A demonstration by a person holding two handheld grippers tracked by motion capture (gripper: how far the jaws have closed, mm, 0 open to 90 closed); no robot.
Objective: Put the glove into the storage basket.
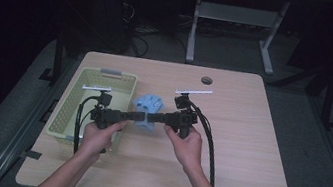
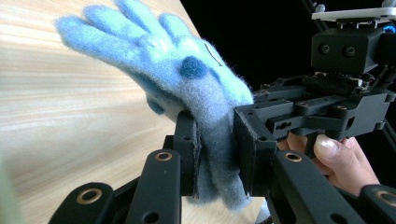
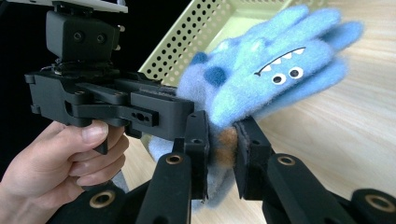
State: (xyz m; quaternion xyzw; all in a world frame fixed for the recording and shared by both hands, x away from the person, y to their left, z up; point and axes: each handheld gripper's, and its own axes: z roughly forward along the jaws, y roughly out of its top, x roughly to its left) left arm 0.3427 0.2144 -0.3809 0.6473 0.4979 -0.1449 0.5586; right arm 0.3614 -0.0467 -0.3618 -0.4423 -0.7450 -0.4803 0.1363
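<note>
High view: both grippers meet over the tabletop's left half, nose to nose, with the blue glove clamped between them just right of the green basket, which sits along the left edge. The left gripper and right gripper each pinch the cuff end, so the glove fingers fan toward the far edge.

Left gripper view: jaws clenched on the glove's cuff, fabric bunched between the pads; the glove looks lifted clear of the wood. The opposing tool bites the same cuff from the other side.

Right gripper view: jaws likewise clamped on the cuff, monster face (eyes, toothy grin) toward the camera.

Judgement: a two-sided grip on the cuff suggests spreading or steadying the opening, or a joint carry toward the basket.

Basket: what shows of its interior looks bare; the rest I cannot tell.
</note>
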